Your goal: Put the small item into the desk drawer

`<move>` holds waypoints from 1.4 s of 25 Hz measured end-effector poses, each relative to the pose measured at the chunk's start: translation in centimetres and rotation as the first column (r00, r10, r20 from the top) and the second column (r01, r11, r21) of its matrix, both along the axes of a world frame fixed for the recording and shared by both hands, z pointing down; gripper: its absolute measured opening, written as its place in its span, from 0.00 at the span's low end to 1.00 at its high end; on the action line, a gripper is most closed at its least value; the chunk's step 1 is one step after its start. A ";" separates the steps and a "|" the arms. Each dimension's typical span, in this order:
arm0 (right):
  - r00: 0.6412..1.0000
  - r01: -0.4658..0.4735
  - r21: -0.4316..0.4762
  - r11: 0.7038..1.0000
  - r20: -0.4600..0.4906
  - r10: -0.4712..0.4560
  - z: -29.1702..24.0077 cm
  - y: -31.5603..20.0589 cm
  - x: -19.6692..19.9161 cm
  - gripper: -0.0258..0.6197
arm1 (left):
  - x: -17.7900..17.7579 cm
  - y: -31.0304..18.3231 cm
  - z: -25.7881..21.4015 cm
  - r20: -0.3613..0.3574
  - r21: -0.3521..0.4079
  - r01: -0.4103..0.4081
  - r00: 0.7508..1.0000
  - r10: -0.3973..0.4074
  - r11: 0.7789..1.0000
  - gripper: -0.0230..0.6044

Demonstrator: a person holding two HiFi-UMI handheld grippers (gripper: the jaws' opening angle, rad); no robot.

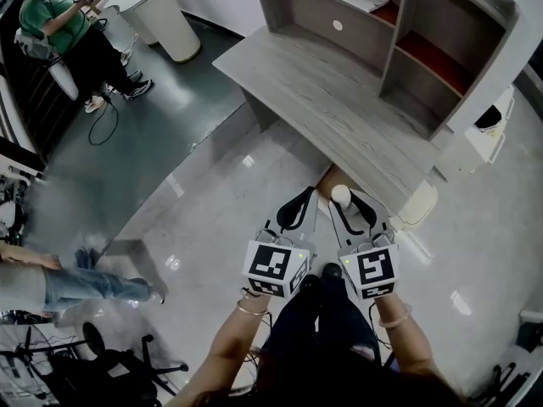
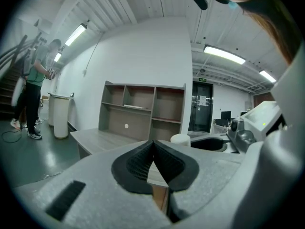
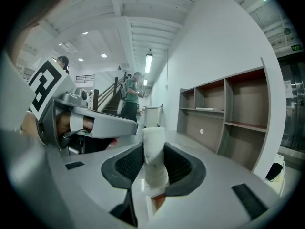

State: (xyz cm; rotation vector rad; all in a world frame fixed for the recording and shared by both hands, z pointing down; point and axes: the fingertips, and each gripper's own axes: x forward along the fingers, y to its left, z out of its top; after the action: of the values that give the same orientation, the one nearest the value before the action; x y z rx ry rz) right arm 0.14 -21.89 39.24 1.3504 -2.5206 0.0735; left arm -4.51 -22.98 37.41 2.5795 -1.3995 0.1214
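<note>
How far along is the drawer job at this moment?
Done: the white cylindrical item is picked up, clamped in the right gripper. In hand: holding it at the desk edge; left gripper shut, empty. Left: placing it in the drawer, which I cannot see open.

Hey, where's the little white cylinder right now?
Head view, lower middle: the white cylinder is gripped in the right claw, beside the left claw, close to the grey desk.
</note>
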 end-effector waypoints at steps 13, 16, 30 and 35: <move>0.995 0.034 -0.076 0.997 -0.094 -0.041 8.2 -2.2 -0.2 0.23 | -0.2 -2.3 6.1 0.025 -0.022 0.032 0.999 -0.032 0.999 0.06; 0.991 0.037 -0.088 0.995 -0.121 -0.048 9.9 -2.8 -0.1 0.23 | -0.4 -2.9 7.1 0.012 -0.031 0.048 0.999 -0.047 0.998 0.06; 0.959 0.070 -0.157 0.985 -0.262 -0.110 18.8 -4.7 0.8 0.23 | 0.8 -4.4 12.8 0.020 -0.047 0.025 1.000 -0.024 0.999 0.06; 0.946 0.072 -0.185 0.980 -0.299 -0.126 21.6 -5.2 1.0 0.23 | 0.8 -4.7 14.5 0.010 -0.070 0.031 0.999 -0.031 0.997 0.06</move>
State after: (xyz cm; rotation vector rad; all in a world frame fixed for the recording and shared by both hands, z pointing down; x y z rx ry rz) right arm 1.13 -27.06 60.83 1.0728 -2.2562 0.0515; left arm -3.73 -27.72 51.90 2.5023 -1.4115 0.1750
